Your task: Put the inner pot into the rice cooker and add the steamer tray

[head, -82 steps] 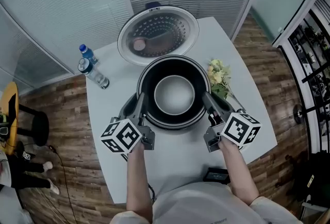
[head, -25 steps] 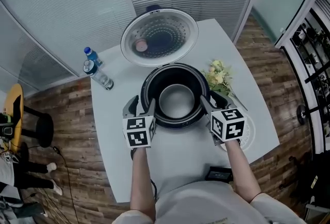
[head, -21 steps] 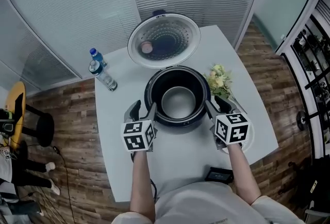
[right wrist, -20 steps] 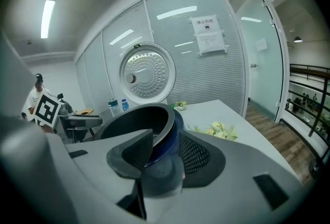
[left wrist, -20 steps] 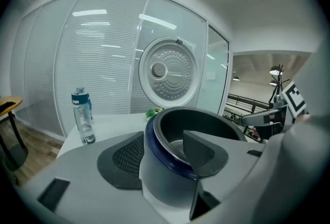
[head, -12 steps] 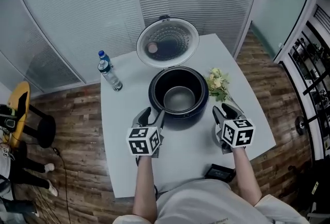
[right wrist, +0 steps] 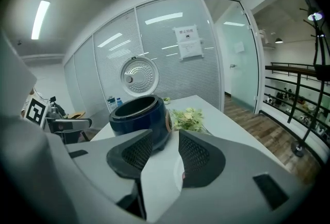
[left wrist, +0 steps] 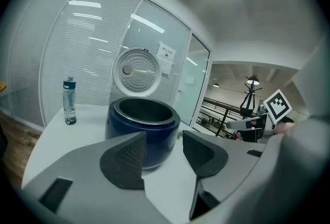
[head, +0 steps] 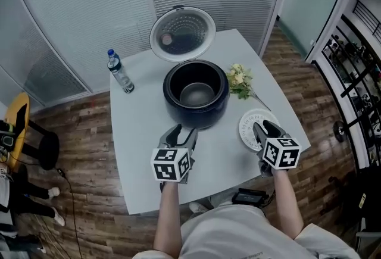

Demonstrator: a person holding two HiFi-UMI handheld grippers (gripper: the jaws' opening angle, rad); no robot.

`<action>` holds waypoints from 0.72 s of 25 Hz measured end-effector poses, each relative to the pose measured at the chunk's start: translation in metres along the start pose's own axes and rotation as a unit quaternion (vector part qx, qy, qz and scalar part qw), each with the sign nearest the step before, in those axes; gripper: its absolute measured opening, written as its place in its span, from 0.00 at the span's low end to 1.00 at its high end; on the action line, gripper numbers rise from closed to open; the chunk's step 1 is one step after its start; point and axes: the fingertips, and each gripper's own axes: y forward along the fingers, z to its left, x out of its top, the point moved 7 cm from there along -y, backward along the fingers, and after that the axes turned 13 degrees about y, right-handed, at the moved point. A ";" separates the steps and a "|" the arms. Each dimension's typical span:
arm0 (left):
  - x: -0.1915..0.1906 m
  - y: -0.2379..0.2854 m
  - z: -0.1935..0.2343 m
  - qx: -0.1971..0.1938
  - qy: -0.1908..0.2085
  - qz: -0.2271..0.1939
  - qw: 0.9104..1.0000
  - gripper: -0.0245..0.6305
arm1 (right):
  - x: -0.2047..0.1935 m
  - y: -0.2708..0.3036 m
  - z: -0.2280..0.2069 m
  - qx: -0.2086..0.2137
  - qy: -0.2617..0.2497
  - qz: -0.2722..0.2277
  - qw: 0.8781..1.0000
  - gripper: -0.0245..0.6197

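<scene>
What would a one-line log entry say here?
pot: metal inner pot inside dark blue rice cooker | left gripper: open, empty | right gripper: open, empty, above white round steamer tray on white table

One white table carries one dark blue rice cooker, with one inner pot inside it and one round lid standing open. Two water bottles stand together (from above they nearly overlap). There is one white steamer tray, one flower bunch and one black device. On the floor stands one black stool. The grippers number two: left gripper and right gripper.
</scene>
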 end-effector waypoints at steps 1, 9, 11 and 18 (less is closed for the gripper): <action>-0.002 0.000 -0.007 -0.007 -0.002 0.000 1.000 0.38 | -0.005 -0.007 -0.004 -0.004 0.002 0.001 1.000 0.28; -0.021 0.015 -0.057 -0.071 -0.051 0.017 0.996 0.34 | -0.029 -0.033 -0.049 -0.030 0.034 0.011 0.999 0.28; -0.024 0.025 -0.064 -0.075 -0.055 0.026 0.995 0.34 | -0.031 -0.030 -0.062 -0.033 0.040 0.016 0.999 0.28; -0.035 0.078 -0.094 -0.087 -0.079 0.063 0.991 0.34 | -0.024 -0.021 -0.120 -0.056 0.044 0.033 0.997 0.28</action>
